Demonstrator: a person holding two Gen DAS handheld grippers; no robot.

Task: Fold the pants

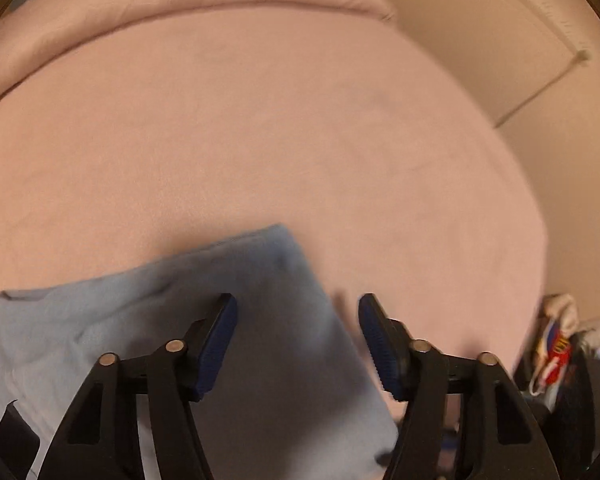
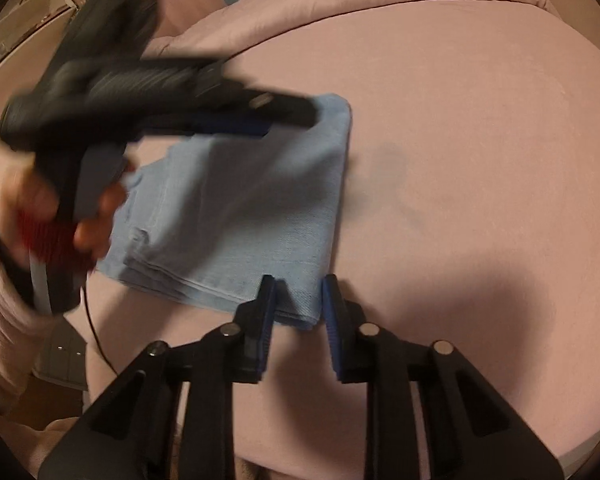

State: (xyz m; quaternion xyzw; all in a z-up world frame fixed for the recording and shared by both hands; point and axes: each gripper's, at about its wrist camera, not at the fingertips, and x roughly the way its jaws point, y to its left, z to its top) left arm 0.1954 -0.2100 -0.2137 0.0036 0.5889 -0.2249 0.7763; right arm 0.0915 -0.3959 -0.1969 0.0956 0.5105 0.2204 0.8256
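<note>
Two grippers work one folded pair of pants (image 2: 236,216), light blue denim-like cloth in a flat rectangle on a smooth pink bed sheet (image 2: 460,160); left gripper (image 1: 298,340) stands open, empty, above the pants' far corner; right gripper (image 2: 298,312) sits narrow, its ribbed blue pads straddling the near corner, grip uncertain; folding looks nearly complete; next move likely needs a final squaring or release.

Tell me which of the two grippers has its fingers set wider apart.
The left gripper: its blue pads stand well apart above the folded blue pants. The right gripper shows only a narrow gap, at the pants' near corner.
</note>
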